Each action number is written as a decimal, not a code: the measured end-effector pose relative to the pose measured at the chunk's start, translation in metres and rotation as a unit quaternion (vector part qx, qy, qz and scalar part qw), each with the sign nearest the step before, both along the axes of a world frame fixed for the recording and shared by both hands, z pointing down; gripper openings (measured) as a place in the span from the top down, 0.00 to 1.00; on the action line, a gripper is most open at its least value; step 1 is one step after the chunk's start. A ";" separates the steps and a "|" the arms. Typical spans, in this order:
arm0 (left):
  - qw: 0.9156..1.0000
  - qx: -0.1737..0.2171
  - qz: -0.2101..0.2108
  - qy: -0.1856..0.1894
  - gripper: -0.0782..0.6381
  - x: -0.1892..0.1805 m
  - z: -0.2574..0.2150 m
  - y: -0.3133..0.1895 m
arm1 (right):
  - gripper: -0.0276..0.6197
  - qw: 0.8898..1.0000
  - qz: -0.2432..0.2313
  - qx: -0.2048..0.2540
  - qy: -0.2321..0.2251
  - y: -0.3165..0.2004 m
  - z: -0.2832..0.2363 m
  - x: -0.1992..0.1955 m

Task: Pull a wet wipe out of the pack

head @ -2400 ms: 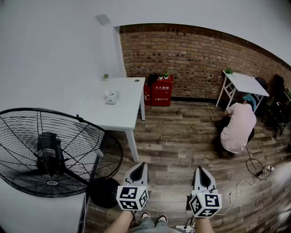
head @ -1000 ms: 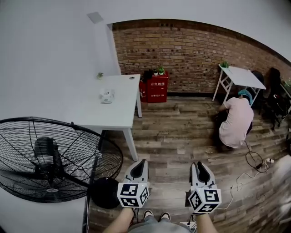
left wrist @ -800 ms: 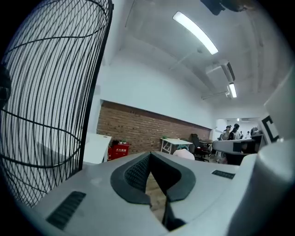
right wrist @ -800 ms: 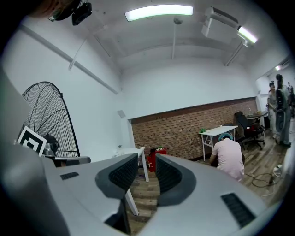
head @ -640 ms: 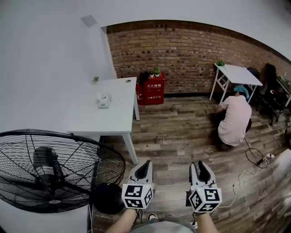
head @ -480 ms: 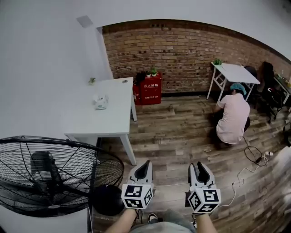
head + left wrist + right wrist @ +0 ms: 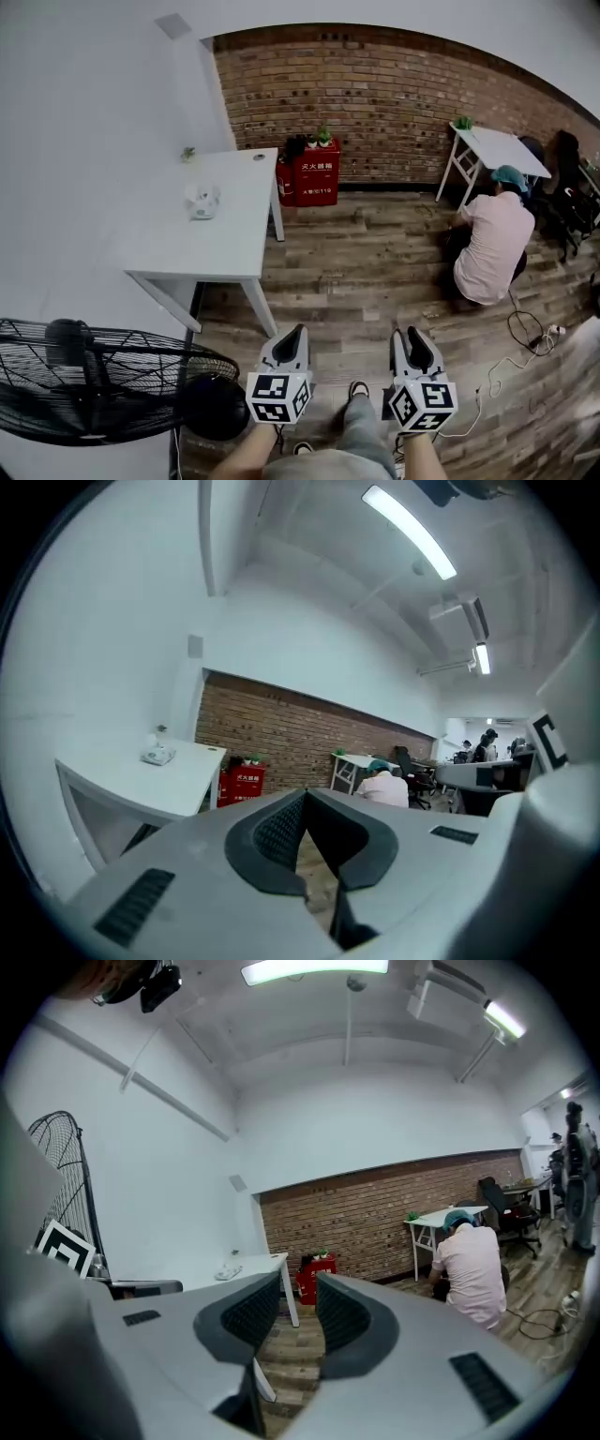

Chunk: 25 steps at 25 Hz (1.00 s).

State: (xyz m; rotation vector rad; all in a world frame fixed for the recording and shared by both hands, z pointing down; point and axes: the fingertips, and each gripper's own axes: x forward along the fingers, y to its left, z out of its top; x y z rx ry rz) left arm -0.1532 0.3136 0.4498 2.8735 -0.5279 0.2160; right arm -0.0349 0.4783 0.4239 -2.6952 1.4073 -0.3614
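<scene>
Left gripper (image 7: 296,330) is held low over the wooden floor (image 7: 375,272), jaws pressed together with nothing caught between them, as is confirmed in its own view. Right gripper (image 7: 406,332) is carried alongside, jaws parted by a narrow gap and likewise empty. Between the two, a shoe (image 7: 358,388) is seen planted forward (an approach on foot, by the look of it). Off to the left, a large black fan (image 7: 84,394) is set at floor level. Further on comes the white desk (image 7: 225,248), and on it the wet wipe pack (image 7: 201,201) is spotted, lying alone toward the far-left part of the top, well apart from both grippers. Beyond, a red cabinet (image 7: 315,178) is set against the brick wall (image 7: 375,103), and a person in pink (image 7: 494,242) is crouched near a second white table (image 7: 497,150). As for progress, nothing is judged to have been done to the pack yet. The gap must be closed, the pack steadied, and a wipe pinched and drawn out.
</scene>
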 end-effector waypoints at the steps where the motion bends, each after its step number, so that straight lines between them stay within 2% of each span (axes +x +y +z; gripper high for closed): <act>1: 1.000 -0.002 -0.011 -0.001 0.89 0.007 0.001 -0.007 | 0.77 1.000 -0.008 0.000 -0.001 -0.007 0.000 0.012; 10: 0.992 -0.015 -0.123 0.002 0.89 0.067 -0.008 -0.077 | 0.78 0.996 -0.094 -0.003 0.007 -0.085 -0.015 0.119; 20: 0.980 -0.011 -0.199 -0.003 0.89 0.132 -0.009 -0.119 | 0.79 0.991 -0.133 -0.004 0.000 -0.120 -0.014 0.222; 25: 0.974 -0.005 -0.226 -0.017 0.89 0.154 -0.005 -0.140 | 0.79 0.991 -0.135 0.011 -0.012 -0.129 -0.014 0.264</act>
